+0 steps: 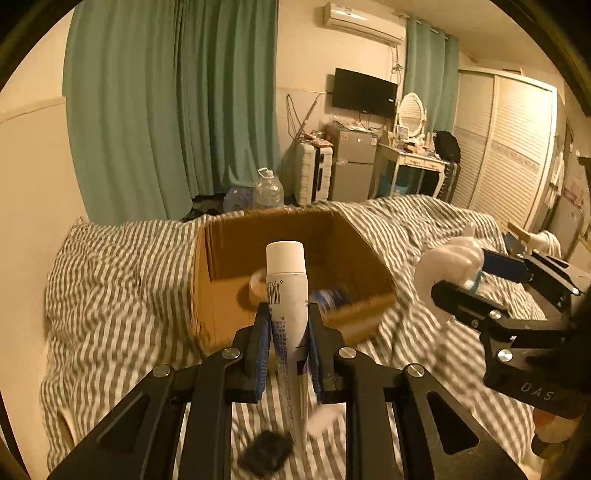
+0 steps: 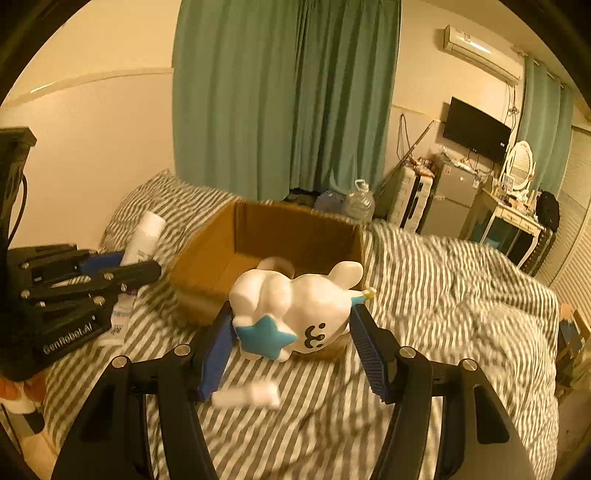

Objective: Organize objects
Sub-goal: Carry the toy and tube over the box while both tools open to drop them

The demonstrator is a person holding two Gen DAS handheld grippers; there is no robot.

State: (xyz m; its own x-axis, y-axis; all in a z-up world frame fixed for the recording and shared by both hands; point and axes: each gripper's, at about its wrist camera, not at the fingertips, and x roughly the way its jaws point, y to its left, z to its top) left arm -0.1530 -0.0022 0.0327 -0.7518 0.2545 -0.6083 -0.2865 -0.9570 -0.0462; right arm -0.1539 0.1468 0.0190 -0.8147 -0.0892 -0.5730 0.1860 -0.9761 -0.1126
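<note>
A cream wall and long teal curtains (image 1: 170, 110) are seen at the far left of the room. Below them a bed covered in a grey-and-white striped duvet (image 1: 122, 280) fills the near ground. A small dark object (image 1: 264, 452), too blurred to be identified, is seen on the duvet at the near edge, and a small white item (image 2: 247, 397) is also blurred there.

The left gripper (image 1: 288, 332) is held over the duvet, its blue-padded jaws closed narrowly on a white plastic tube with a white cap and a barcode (image 1: 290, 295), which is kept upright with the cap pointing away. Just beyond the tube an open brown cardboard box (image 1: 221, 258) is set on the bed; a roll of tape (image 1: 258, 284) and a blue-labelled item (image 1: 330, 299), blurred, are seen inside it.

To the right, the right gripper (image 2: 291, 328) is held above the near edge of the box, its jaws spread wide and pressed against the two sides of a white ceramic animal figurine with a blue star and a black face mark (image 2: 295, 306).

Behind the bed a clear water jug (image 1: 267, 190), a white suitcase (image 1: 312, 173), a small grey fridge (image 1: 352, 162), a wall-mounted black television (image 1: 364, 92), an air conditioner (image 1: 364, 22), a white dressing table with an oval mirror (image 1: 412, 155) and a louvred white wardrobe (image 1: 509, 147) are seen at the far right.
</note>
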